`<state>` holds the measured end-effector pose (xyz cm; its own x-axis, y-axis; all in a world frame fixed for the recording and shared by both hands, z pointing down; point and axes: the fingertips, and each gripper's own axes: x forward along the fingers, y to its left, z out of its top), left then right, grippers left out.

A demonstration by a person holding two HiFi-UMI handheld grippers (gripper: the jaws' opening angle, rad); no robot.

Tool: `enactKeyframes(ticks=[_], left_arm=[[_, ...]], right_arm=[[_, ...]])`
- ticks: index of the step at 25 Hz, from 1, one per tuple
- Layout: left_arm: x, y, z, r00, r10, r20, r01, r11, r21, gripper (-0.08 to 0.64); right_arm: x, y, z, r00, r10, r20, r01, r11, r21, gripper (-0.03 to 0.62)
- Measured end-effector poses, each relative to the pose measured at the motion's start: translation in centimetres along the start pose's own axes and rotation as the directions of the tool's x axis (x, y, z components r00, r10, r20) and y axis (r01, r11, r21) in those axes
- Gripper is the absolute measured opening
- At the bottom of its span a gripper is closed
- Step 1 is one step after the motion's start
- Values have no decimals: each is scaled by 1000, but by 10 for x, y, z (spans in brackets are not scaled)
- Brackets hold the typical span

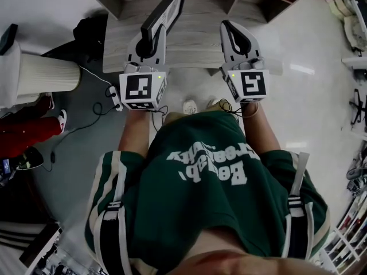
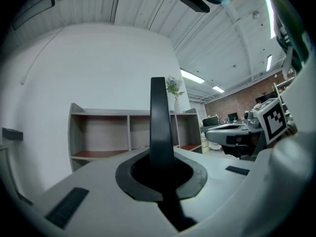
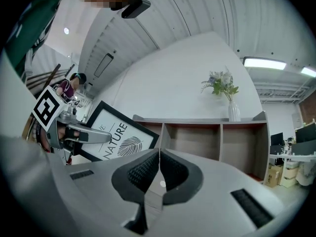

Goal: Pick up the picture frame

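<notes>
The left gripper [image 1: 150,39] has its jaws pinched tight on one edge of the black picture frame [image 1: 170,6], which is held tilted over the grey shelf unit [image 1: 198,30], seemingly clear of it. The right gripper [image 1: 238,39] is beside it, jaws pressed together on nothing. The pick-up looks all but made. The next move, I'd say, calls for a steady hold so the frame doesn't swing.

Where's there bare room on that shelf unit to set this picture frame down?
The shelf unit's top is bare wood between the picture frame, held in the left hand-held gripper, and the right hand-held gripper. Its only load is the vase of flowers toward its right end. The floor left of the unit is crowded with cables.
</notes>
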<state>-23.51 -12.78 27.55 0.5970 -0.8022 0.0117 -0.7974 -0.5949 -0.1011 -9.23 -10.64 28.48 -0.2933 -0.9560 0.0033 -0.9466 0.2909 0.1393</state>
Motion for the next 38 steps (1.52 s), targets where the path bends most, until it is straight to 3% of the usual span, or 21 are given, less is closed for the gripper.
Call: enactKeyframes(ticks=[6, 21, 26, 32, 38], left_arm=[[2, 2, 7, 998, 23, 61, -25, 999, 27, 26], [20, -4, 9, 995, 71, 77, -74, 996, 40, 26], [12, -8, 12, 993, 74, 92, -79, 996, 48, 26], [8, -8, 9, 993, 84, 84, -88, 995, 46, 26], [7, -6, 7, 992, 86, 88, -92, 994, 64, 26]], right_arm=[[10, 1, 10, 992, 29, 120, -25, 999, -40, 34], [11, -18, 17, 989, 10, 147, -4, 999, -42, 34], [2, -18, 10, 996, -5, 86, 7, 1000, -24, 34], [0, -12, 18, 989, 9, 149, -5, 1000, -25, 34], [1, -8, 19, 988, 12, 154, -7, 999, -38, 34]])
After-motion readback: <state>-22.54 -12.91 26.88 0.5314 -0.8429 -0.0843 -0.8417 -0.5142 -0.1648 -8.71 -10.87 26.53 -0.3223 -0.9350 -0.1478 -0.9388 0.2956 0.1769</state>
